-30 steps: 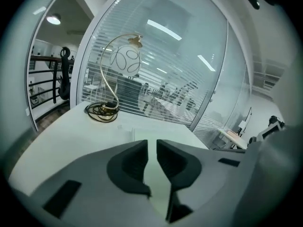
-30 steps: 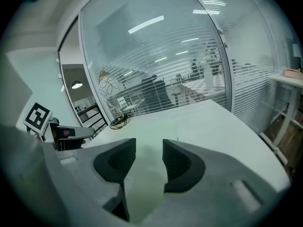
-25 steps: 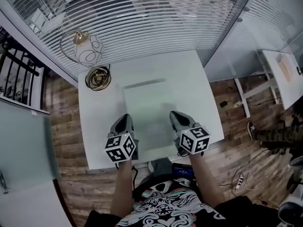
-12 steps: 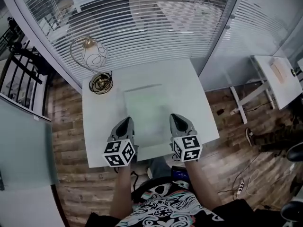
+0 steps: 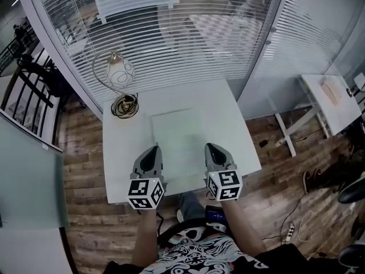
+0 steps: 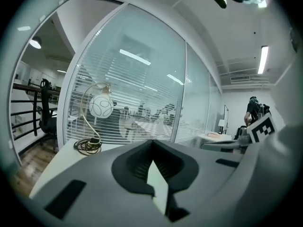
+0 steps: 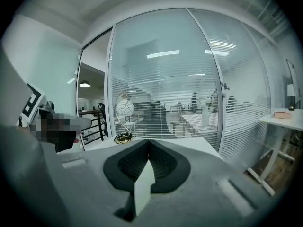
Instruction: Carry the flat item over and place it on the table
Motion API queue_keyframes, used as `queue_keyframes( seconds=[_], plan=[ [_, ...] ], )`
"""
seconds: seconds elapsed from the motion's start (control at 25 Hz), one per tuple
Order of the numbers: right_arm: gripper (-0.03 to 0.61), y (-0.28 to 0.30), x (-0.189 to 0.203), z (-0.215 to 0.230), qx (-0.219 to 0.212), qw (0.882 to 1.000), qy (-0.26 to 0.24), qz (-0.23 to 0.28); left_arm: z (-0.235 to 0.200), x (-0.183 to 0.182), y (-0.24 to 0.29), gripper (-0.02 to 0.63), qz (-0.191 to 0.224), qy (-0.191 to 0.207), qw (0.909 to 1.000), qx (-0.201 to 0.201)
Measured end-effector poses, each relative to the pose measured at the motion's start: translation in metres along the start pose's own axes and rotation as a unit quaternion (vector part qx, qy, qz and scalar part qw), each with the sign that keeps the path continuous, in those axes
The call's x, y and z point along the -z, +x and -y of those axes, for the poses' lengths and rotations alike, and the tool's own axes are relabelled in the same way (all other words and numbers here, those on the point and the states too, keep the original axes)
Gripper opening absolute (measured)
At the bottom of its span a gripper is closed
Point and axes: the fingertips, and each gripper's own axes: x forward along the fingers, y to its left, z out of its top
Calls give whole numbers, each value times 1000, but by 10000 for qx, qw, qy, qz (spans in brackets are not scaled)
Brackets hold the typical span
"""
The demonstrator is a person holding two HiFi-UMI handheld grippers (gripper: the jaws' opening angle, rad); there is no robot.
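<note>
A pale, flat white sheet (image 5: 181, 141) lies level over the white table (image 5: 120, 153), its far edge near the table's middle. My left gripper (image 5: 151, 152) is shut on the sheet's near left edge. On the near right edge my right gripper (image 5: 212, 149) is shut the same way. In the left gripper view the sheet's thin edge (image 6: 159, 188) shows pinched between the dark pads (image 6: 137, 167). The right gripper view shows the same thin edge (image 7: 143, 188) clamped between its pads (image 7: 163, 164). Whether the sheet touches the tabletop I cannot tell.
A gold wire lamp with a white globe (image 5: 118, 72) and its coiled base (image 5: 125, 104) stand at the table's far left corner. A glass wall with blinds (image 5: 188, 33) runs behind. A second white table (image 5: 331, 99) stands to the right, a black railing (image 5: 23, 79) to the left.
The dark shadow line under the sheet's far edge has faded, so the sheet looks lower over the table. Both grippers have kept their hold on its near edge.
</note>
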Motion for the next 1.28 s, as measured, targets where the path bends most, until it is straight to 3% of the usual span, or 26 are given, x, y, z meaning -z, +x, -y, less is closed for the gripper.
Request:
queue_keyframes(
  seconds=[0.16,0.56,1.0,1.28],
  plan=[
    [6,0,-3,-2,-26,10000,22,21,-10,-5,-3,6,103,-475,9988,-42],
    [6,6,-1,-4,-165,9998,56,-39,-18,3,0,6,-40,-328,9992,-205],
    [5,14,2,-3,-182,9998,54,-109,-30,8,8,6,-132,-903,9957,-148],
    [5,15,6,-1,-224,9996,94,-149,-29,18,12,6,-344,-899,9953,-121]
  ],
)
